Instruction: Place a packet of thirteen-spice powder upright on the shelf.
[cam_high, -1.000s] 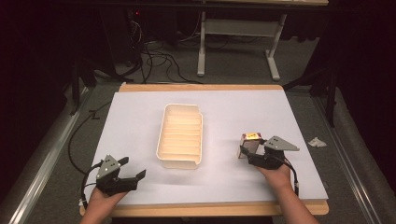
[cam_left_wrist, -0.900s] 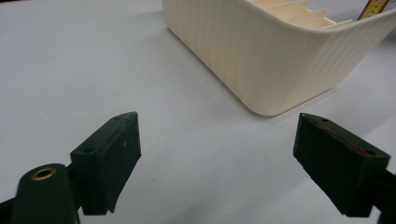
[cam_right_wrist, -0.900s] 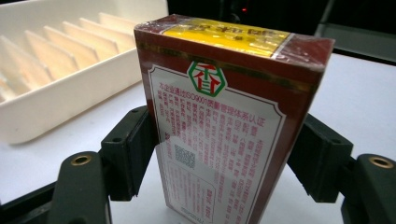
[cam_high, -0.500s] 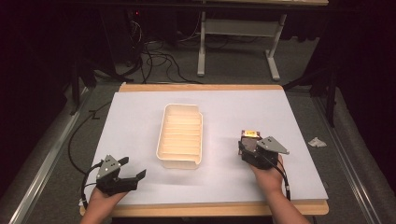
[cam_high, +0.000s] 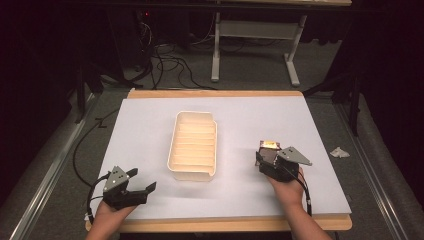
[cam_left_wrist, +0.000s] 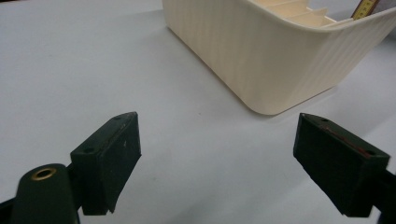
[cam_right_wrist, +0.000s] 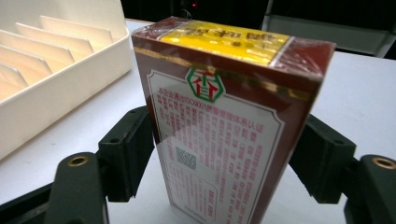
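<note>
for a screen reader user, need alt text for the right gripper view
A dark red box with a yellow top stands upright between the right gripper's two black jaws, on a white table. A cream divided tray sits at left.

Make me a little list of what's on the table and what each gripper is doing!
Table: white sheet on the table
Tray: cream tray with slots, empty, in the middle
Box: dark red box with a yellow top, standing upright, right of the tray
Right gripper: right gripper has its jaws on both sides of the box; they have just been opening a bit, and I cannot tell if the pads press on it
Left gripper: left gripper open, nothing between its jaws, near the tray's front corner
Floor: crumpled paper scrap to the right of the table
</note>
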